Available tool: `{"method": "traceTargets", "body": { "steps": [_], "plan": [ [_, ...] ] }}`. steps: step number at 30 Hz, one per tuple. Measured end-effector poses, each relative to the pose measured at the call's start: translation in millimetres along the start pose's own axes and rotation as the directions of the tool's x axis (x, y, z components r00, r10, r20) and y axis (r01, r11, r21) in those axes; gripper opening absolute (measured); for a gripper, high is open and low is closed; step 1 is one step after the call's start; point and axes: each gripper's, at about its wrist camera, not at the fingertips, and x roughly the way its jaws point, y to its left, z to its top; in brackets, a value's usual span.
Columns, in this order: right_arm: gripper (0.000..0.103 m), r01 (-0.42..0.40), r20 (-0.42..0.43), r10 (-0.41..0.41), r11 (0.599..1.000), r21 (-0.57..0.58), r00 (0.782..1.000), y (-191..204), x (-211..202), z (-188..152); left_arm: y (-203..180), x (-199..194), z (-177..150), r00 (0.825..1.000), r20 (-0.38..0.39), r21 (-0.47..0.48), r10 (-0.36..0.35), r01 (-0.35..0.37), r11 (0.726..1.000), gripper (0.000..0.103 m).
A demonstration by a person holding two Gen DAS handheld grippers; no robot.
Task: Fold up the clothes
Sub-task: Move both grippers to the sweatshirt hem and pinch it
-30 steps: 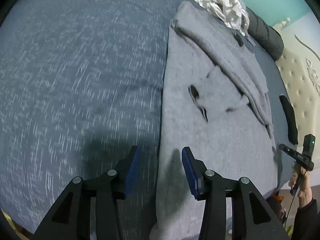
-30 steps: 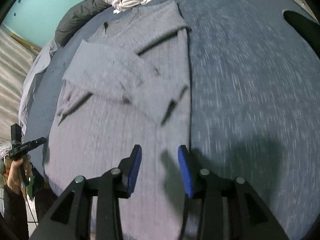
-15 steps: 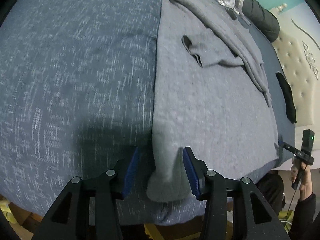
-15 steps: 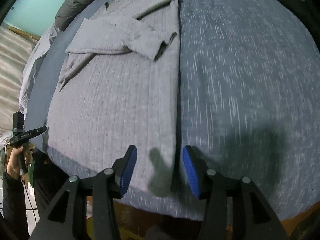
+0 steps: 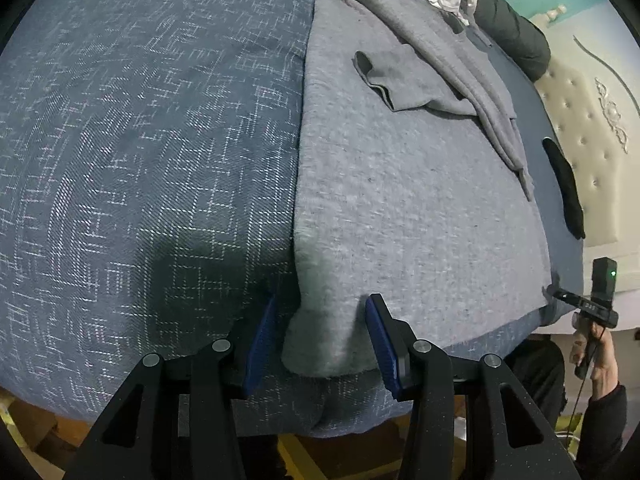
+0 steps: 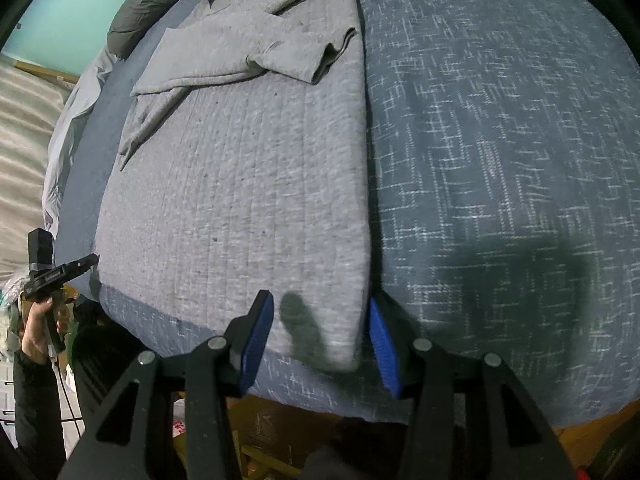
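On the bed: grey sweater (image 5: 400,200) lies flat on the blue bedspread (image 5: 140,140), sleeves folded across its chest, hem at the near edge.
Left gripper (image 5: 320,336): jaws apart, straddling one hem corner — not closed on it.
Right gripper (image 6: 320,336): jaws apart around the other hem corner.
Handling: soft, limp knit, probably light — likely to sag and stretch if lifted unevenly.
Hold: pinch both hem corners through both layers.

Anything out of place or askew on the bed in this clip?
Nothing stands out. The grey knit sweater lies flat on the blue patterned bedspread, sleeves folded across; a hem corner sits between each open gripper's fingers.
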Motion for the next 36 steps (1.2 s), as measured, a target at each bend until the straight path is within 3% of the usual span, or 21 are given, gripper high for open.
{"method": "traceTargets", "body": {
  "steps": [6,8,10,14,17,20,27,30,36],
  "plan": [
    [0.048,-0.008,-0.002,0.008,1.000,0.001,1.000,4.1,3.7,1.2,-1.3,0.5,-3.7,1.000,0.010,0.006,-0.006,0.006,1.000,0.049],
    [0.048,-0.009,-0.001,0.009,1.000,-0.003,1.000,5.0,4.1,0.9,-3.0,0.7,-4.5,1.000,0.014,0.014,-0.006,0.006,1.000,0.042],
    [0.042,-0.008,0.006,0.008,1.000,-0.006,1.000,5.5,4.1,0.4,-4.9,1.8,-5.3,1.000,0.019,0.019,-0.008,0.008,1.000,0.034],
    [0.012,-0.010,0.028,0.011,1.000,-0.019,1.000,6.9,-0.8,-0.9,-9.1,4.2,-7.2,1.000,0.021,0.030,-0.021,0.020,0.999,0.019],
    [0.007,-0.015,0.051,0.017,0.999,-0.036,0.999,8.5,-10.3,-2.1,-16.7,2.2,-9.5,1.000,0.027,0.062,-0.013,0.011,0.998,0.012],
    [0.006,-0.020,0.074,0.024,0.998,-0.053,0.997,10.1,-19.9,-3.4,-24.9,-5.0,-11.5,0.999,0.041,0.095,-0.006,0.002,0.995,0.006],
    [0.004,-0.043,0.133,0.057,0.993,-0.106,0.989,19.8,-49.2,-6.9,-52.9,-37.9,-28.7,0.996,0.089,0.166,-0.022,0.007,0.986,0.005],
    [0.004,-0.058,0.160,0.079,0.989,-0.134,0.984,26.5,-64.8,-8.6,-60.5,-51.7,-18.5,0.994,0.108,0.182,-0.035,0.015,0.983,0.005],
    [0.004,-0.075,0.193,0.110,0.981,-0.181,0.975,38.4,-85.5,-16.1,-54.6,-74.3,-28.8,0.988,0.147,0.226,-0.048,0.013,0.974,0.005]
  ]
}}
